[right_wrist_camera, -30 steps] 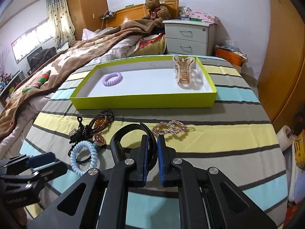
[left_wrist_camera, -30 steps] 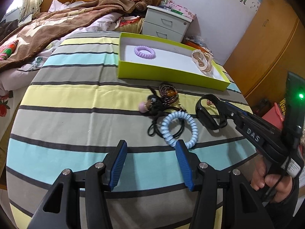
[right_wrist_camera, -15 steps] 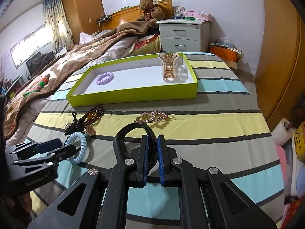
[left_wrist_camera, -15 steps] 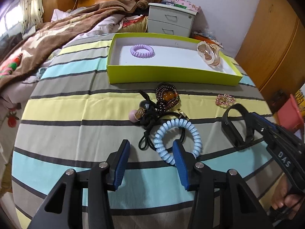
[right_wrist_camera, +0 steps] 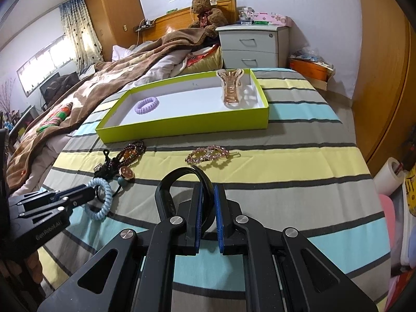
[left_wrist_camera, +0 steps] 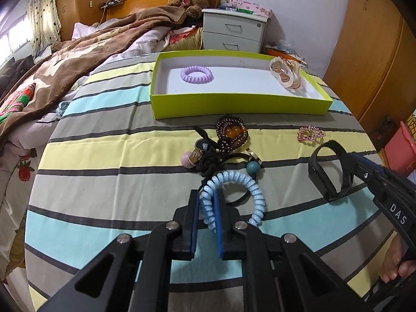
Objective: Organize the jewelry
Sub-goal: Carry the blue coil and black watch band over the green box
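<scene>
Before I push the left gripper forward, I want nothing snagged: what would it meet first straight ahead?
The left gripper, its jaws closing on the blue coil hair tie, would probably first run into the tangle of black cords and beads just beyond it, then the green tray. Depth is uncertain.

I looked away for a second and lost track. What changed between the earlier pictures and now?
The left gripper moved forward to the light blue spiral hair tie, and its jaws are closing on the tie's near side. The right gripper kept its hold on the black band. The green tray and its contents stayed put.
</scene>
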